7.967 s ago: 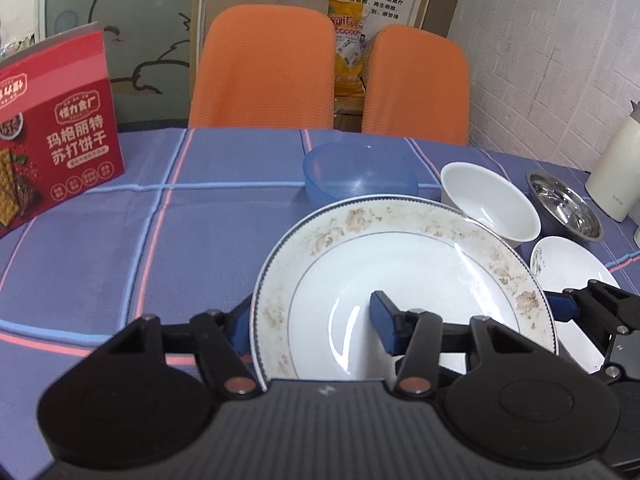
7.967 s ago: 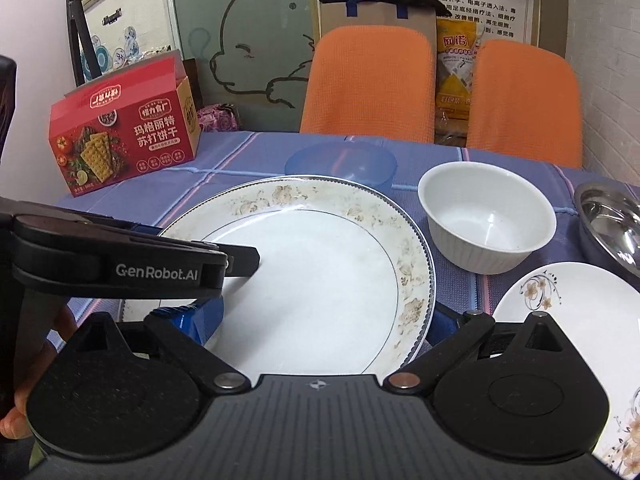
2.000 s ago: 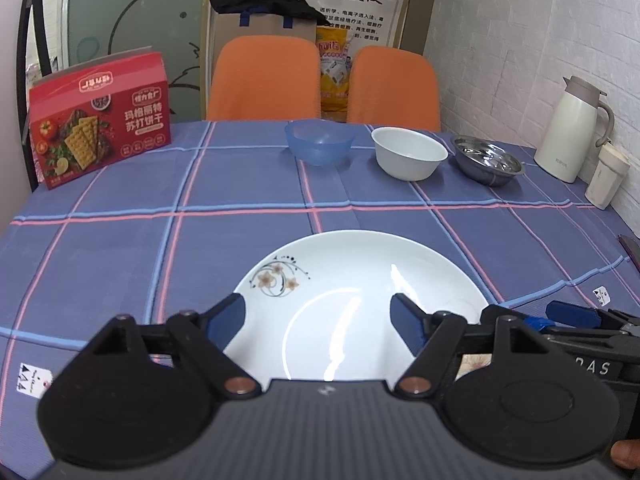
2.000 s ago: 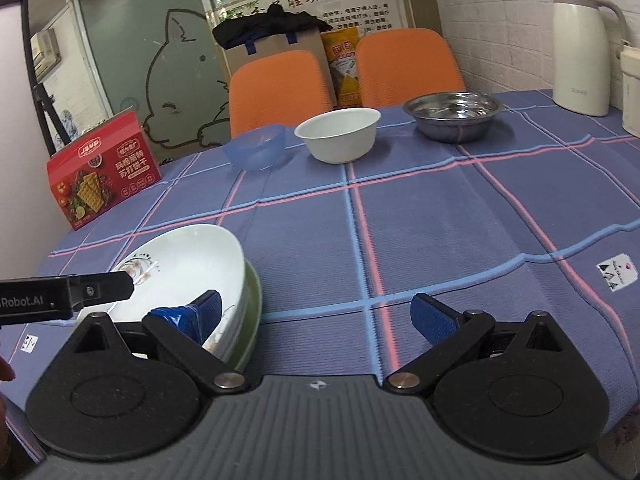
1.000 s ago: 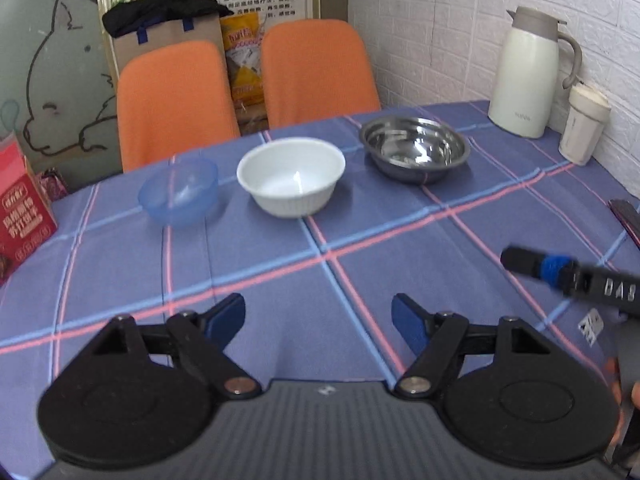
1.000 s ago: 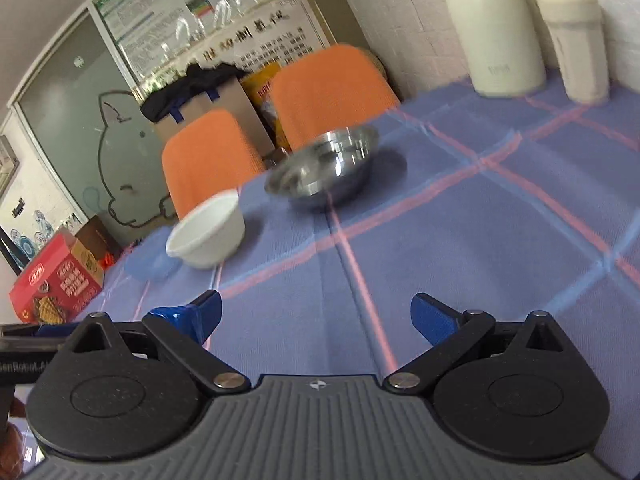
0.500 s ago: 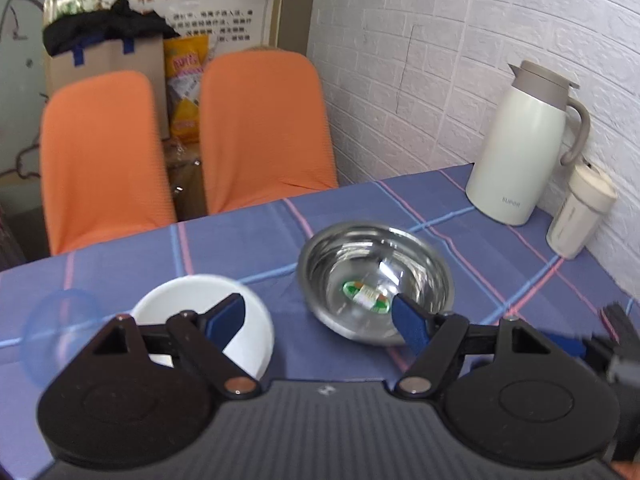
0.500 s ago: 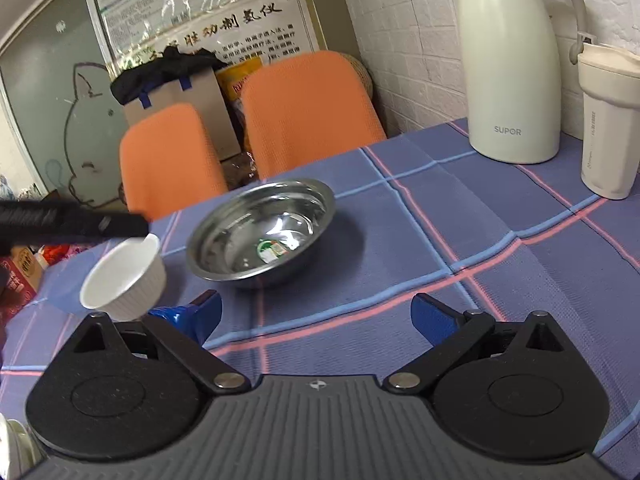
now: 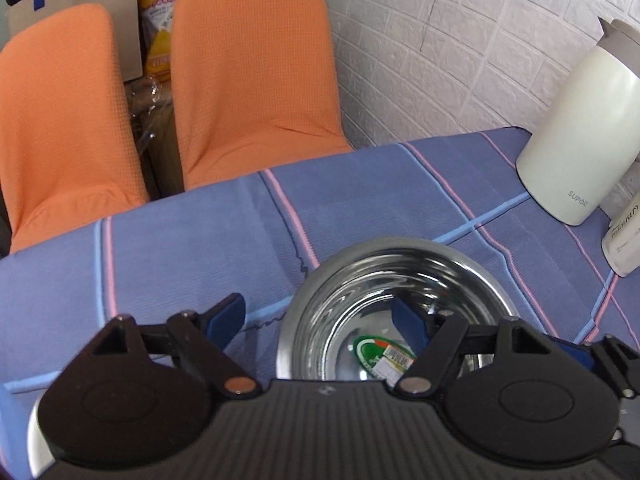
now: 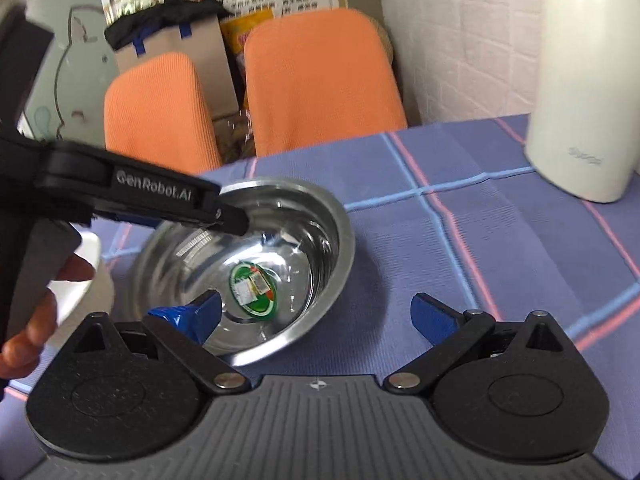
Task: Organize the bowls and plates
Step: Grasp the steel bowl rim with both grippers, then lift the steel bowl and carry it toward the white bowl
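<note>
A steel bowl stands on the blue checked tablecloth near the far edge of the table, in front of two orange chairs, with a white jug well apart to its right. The bowl is approached from both sides at once. The left gripper is held wide open with the bowl's left rim between its blue pads: one finger sits outside the wall, the other reaches down inside over the green sticker on the bottom. The right gripper is likewise spread open, astride the opposite rim — its left pad is inside the bowl, its right pad is outside over the cloth. Neither pair of jaws can be seen pressing on the metal, so nothing is gripped yet. Such straddling suits a thin, slippery wall, which is best pinched from inside and outside together. A white bowl is partly seen just beside the steel one, behind the person's hand — probably the place where the steel bowl is to be stacked.
</note>
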Demonstrator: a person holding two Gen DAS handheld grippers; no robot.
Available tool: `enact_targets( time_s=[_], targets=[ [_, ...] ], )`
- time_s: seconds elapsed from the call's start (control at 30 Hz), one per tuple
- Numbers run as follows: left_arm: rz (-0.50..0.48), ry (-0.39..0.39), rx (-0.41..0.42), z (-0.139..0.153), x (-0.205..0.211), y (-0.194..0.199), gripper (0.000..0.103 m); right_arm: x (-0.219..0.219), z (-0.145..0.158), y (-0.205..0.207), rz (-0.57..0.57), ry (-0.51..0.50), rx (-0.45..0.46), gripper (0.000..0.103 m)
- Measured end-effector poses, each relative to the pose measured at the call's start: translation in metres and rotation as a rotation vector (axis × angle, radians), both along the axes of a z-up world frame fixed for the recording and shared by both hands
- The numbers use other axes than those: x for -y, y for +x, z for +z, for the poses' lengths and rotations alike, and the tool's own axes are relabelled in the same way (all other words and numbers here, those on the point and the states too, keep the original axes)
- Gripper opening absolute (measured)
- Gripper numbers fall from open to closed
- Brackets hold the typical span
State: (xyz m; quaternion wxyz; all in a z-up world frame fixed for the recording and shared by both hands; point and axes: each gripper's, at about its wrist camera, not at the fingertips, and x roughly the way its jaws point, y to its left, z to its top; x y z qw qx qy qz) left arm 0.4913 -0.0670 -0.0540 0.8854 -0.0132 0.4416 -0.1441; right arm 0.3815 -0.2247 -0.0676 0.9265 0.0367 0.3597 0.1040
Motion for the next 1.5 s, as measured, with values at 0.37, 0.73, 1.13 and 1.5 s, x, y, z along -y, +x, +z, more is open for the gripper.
enact_targets(
  time_s=[0.37, 0.73, 1.13, 1.5],
  targets=[
    [-0.171, -0.058, -0.098, -0.007, 0.012, -0.005, 0.051, -0.007, 0.002, -0.009, 0.125, 0.044, -0.042, 0.089],
    [-0.178, -0.052, -0.106, -0.010, 0.014, -0.022, 0.039, -0.008, -0.002, -0.021, 0.111, -0.110, 0.018, 0.082],
    [-0.155, -0.115, -0.134, -0.002, 0.004, -0.040, 0.037, -0.017, 0.020, -0.037, 0.110, -0.071, 0.027, 0.080],
    [-0.190, -0.057, -0.105, 0.020, -0.008, -0.137, 0.037, -0.032, 0.028, -0.115, 0.118, -0.011, -0.012, 0.082]
  ],
)
